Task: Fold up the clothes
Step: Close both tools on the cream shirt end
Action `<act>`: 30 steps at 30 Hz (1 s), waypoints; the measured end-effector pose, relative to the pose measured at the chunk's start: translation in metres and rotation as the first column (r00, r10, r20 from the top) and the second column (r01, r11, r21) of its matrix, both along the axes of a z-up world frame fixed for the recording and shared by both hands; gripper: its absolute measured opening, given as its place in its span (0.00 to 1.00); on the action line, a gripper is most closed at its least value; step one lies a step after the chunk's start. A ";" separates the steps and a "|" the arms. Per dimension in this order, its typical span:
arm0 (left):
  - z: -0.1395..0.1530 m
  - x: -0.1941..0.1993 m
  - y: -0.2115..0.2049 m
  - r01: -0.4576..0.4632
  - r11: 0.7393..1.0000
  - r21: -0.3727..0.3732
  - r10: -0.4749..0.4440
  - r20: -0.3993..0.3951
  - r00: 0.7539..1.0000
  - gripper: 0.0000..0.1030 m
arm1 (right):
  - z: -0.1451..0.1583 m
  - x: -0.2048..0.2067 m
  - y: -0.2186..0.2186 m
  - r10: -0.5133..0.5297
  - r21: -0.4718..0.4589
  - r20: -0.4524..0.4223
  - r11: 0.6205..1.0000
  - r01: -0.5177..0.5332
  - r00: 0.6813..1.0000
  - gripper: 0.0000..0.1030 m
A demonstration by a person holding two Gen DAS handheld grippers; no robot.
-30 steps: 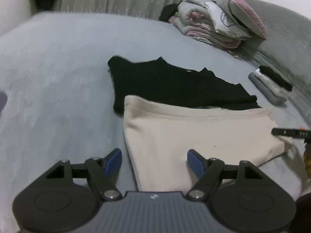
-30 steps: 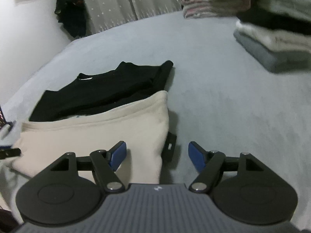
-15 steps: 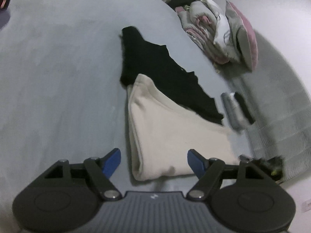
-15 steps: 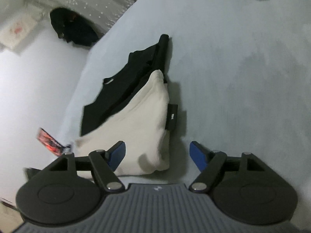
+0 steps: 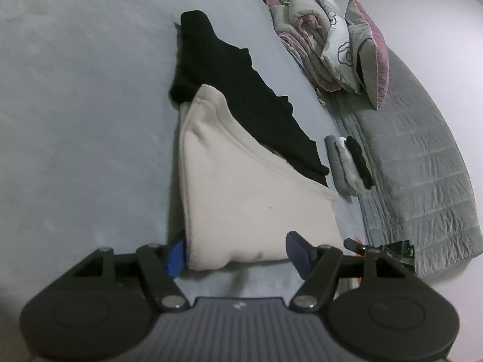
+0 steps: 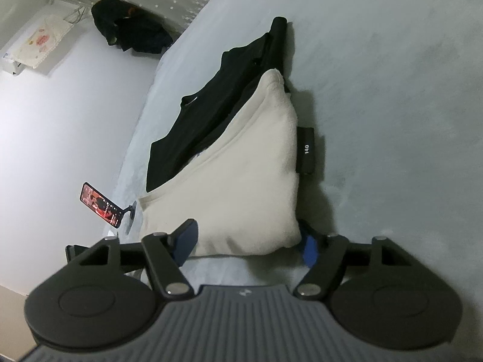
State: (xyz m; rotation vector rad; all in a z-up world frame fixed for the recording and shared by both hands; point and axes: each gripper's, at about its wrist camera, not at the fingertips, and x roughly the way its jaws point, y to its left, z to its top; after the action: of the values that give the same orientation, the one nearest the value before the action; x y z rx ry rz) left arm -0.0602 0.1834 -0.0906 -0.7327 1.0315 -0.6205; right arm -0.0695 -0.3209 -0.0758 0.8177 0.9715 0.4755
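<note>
We see the cream garment [image 5: 241, 193] folded on the bed [image 5: 84, 114], partly overlapping a black garment [image 5: 241, 90]. Our left gripper [image 5: 235, 255] and right gripper [image 6: 249, 238] both sit wide open astride its near corners, holding nothing. A black tag [image 6: 305, 150] pokes out beside it.

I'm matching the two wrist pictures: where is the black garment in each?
Left wrist: black garment upper centre, beyond the cream garment, slanting down to the right.
Right wrist: black garment upper centre-left, beyond the cream garment.
Shared landmark: the cream garment, nearest the jaws in both.
</note>
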 end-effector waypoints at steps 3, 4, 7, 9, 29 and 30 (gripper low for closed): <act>-0.002 0.000 -0.002 0.003 1.000 -0.003 -0.003 0.004 1.000 0.58 | -0.003 0.003 -0.003 -0.005 0.005 -0.003 1.000 0.005 1.000 0.60; -0.003 -0.001 -0.003 0.003 1.000 -0.003 -0.003 0.005 1.000 0.56 | -0.004 0.004 -0.004 -0.007 0.004 -0.004 1.000 0.007 1.000 0.58; -0.005 -0.001 -0.002 0.008 1.000 -0.009 -0.008 0.005 1.000 0.52 | -0.006 0.006 -0.005 -0.015 0.009 -0.010 1.000 0.015 1.000 0.52; -0.006 -0.001 -0.002 0.009 1.000 -0.016 -0.009 0.000 1.000 0.48 | -0.007 0.005 -0.006 -0.020 0.014 -0.013 1.000 0.020 1.000 0.49; -0.016 0.000 0.004 -0.050 0.993 -0.105 0.041 -0.085 0.995 0.16 | -0.004 0.015 -0.001 -0.076 0.080 -0.004 0.994 0.076 0.997 0.26; -0.014 0.000 0.003 -0.054 0.992 -0.114 0.045 -0.081 0.996 0.16 | -0.002 0.017 -0.001 -0.083 0.093 0.000 0.992 0.083 0.997 0.25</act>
State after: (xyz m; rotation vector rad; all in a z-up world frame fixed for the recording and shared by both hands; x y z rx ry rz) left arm -0.0601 0.1869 -0.1050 -0.8879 1.0528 -0.6159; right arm -0.0529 -0.3218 -0.0779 0.9375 0.9132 0.4530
